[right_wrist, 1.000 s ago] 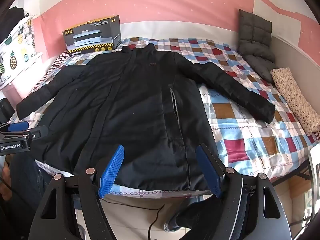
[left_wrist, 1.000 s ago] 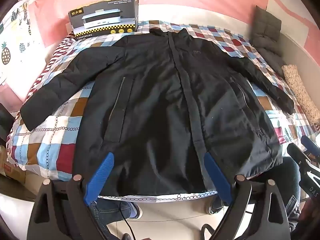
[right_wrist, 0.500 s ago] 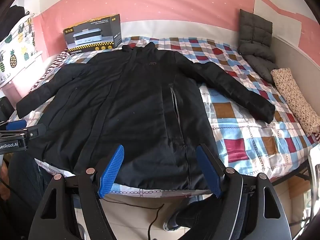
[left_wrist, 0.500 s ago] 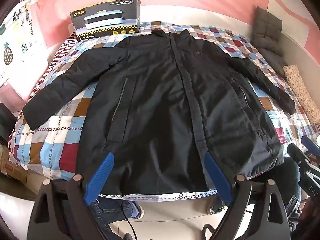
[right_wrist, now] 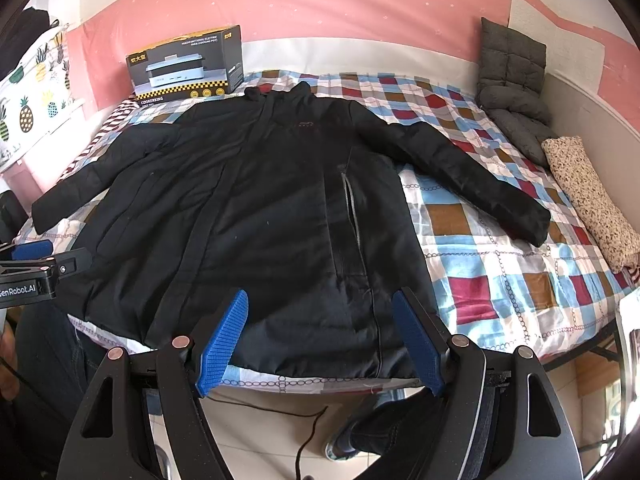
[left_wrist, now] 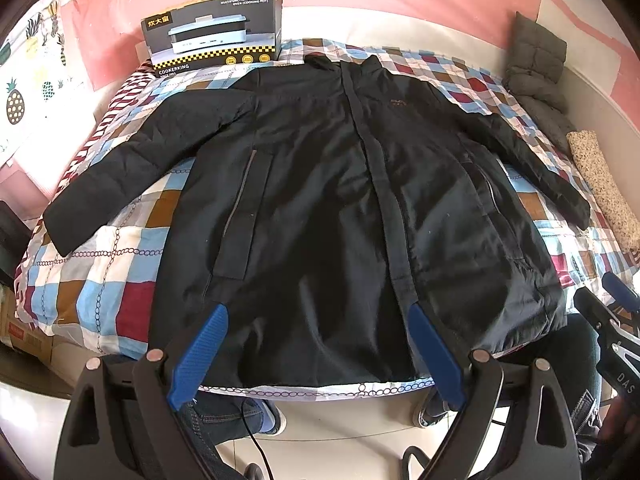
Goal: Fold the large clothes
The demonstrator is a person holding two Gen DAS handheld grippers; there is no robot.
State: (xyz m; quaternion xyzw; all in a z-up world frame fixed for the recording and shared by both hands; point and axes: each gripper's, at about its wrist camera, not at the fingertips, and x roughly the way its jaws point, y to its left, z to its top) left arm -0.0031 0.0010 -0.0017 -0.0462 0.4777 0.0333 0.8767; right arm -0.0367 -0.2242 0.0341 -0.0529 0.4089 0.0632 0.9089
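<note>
1. Left wrist view: a black box [left_wrist: 214, 32] stands at the head of the bed [left_wrist: 100, 280], beyond the jacket's collar. It reads "COOKERKING" and "MULTIFUNCTIONAL ELECTRIC OVEN (COOKING POT)" and pictures a white appliance; the characters in its yellow corner tag are too small to read.
2. The black jacket [left_wrist: 340, 200] lies flat and front-up on the checked bedcover, sleeves spread to both sides, with a small orange chest logo that cannot be read.
3. The left gripper [left_wrist: 316, 354] has its jaws wide apart with nothing between the blue pads. They hover over the jacket's hem at the bed's near edge; whether they touch the cloth cannot be told.
4. Right of the jacket's hem, the right gripper [left_wrist: 612, 320] is cut off by the frame edge, showing the letters "DAS". Below the hem, a person's jeans and shoes are partly hidden by the gripper body.
5. Right wrist view: the box [right_wrist: 186, 66] again shows "COOKERKING". The jacket [right_wrist: 248, 208] fills the bed's left half, its right sleeve stretched across the cover.
6. The right gripper [right_wrist: 320, 340] stands open and empty, framing the jacket's hem beside the pocket zip.
7. Left of the jacket, the left gripper [right_wrist: 32, 264] shows "GenRobot.AI", its start cut off.
8. Right of the jacket lie a grey quilted cushion [right_wrist: 512, 92] and a speckled roll [right_wrist: 588, 196].
</note>
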